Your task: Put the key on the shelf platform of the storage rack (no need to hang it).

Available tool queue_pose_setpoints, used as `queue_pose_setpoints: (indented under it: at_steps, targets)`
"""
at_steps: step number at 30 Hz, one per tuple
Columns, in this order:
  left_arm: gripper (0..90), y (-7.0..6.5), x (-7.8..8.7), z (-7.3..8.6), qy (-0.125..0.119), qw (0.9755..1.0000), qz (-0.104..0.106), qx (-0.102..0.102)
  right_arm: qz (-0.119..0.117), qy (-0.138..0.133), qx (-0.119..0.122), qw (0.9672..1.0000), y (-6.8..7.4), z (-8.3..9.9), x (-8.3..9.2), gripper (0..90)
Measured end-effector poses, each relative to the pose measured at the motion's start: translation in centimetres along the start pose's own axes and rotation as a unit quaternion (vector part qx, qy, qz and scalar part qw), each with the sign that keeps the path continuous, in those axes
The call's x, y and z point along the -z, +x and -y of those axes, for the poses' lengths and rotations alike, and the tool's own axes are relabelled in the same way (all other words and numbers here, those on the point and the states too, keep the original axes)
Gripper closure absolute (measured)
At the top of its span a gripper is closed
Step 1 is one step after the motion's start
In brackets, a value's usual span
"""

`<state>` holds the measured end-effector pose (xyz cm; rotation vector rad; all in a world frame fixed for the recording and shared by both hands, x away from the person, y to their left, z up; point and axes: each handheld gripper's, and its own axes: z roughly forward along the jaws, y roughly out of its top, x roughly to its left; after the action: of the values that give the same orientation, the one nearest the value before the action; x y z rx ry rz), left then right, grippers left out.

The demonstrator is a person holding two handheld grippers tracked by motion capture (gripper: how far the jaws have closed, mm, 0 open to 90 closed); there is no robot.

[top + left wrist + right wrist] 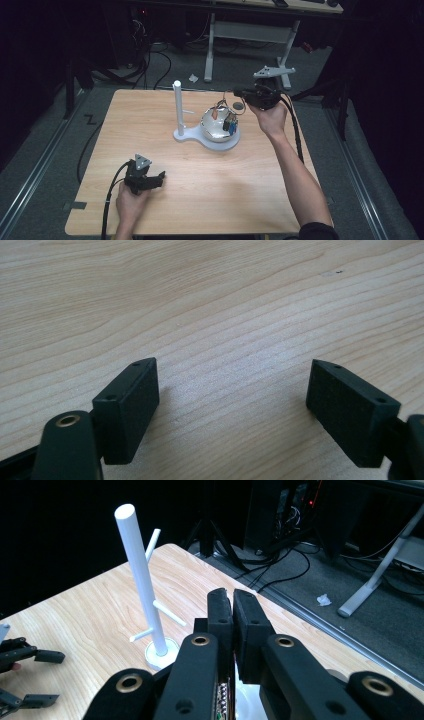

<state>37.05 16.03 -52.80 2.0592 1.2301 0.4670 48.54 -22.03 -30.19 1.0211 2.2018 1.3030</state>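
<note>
Far left in the high view: left gripper (161,180) low on the wooden table (150,115), held in the left hand (131,202), grey three-cornered plate on top, cable trailing back toward the table's near edge. Jaws released and spread wide, nothing between them; bare wood grain visible in the gap in the left gripper view (232,405).

Centre of the table: white stand (178,107), an upright post with thin side pegs, on a flat white base. Just right of the post, on that same base, a shiny rounded bowl (212,127) with small orange and blue pieces at its right rim; too small to tell what those are.

Right: right gripper (236,92) raised above the table's far right part, near the bowl's far side and apart from it, carried by the right hand (272,117). Jaws clenched, the 2 pads pressed flat together with nothing between them, plain in the right gripper view (233,600). White post (142,580) there left of the jaws, clear of them.
</note>
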Motion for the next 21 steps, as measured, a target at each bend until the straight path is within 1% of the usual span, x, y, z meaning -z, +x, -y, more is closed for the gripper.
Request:
queue_pose_setpoints:
  at_steps: [8, 10, 18, 20, 21]
  targets:
    - [21.6, 0.0, 0.0, 0.0, 0.0, 1.0, 0.0, 0.0, 0.0, 0.008, 0.002, 1.0, 0.2, 0.3, -1.5, 87.7]
    - [21.6, 0.0, 0.0, 0.0, 0.0, 1.0, 0.0, 0.0, 0.0, 0.014, 0.002, 0.9999, 0.2, 0.5, -2.1, 87.7]
    - [21.5, 0.0, 0.0, 0.0, 0.0, 1.0, 0.001, 0.0, 0.001, 0.018, 0.002, 0.9998, 0.3, 0.7, -3.0, 87.7]
    - [21.5, 0.0, 0.0, 0.0, 0.0, 1.0, 0.001, 0.0, 0.007, 0.021, 0.004, 0.9997, 0.3, 0.8, -3.3, 87.7]
    - [21.5, 0.0, 0.0, 0.0, 0.0, 1.0, 0.001, 0.0, 0.007, 0.019, 0.004, 0.9998, 0.2, 0.7, -3.3, 87.7]
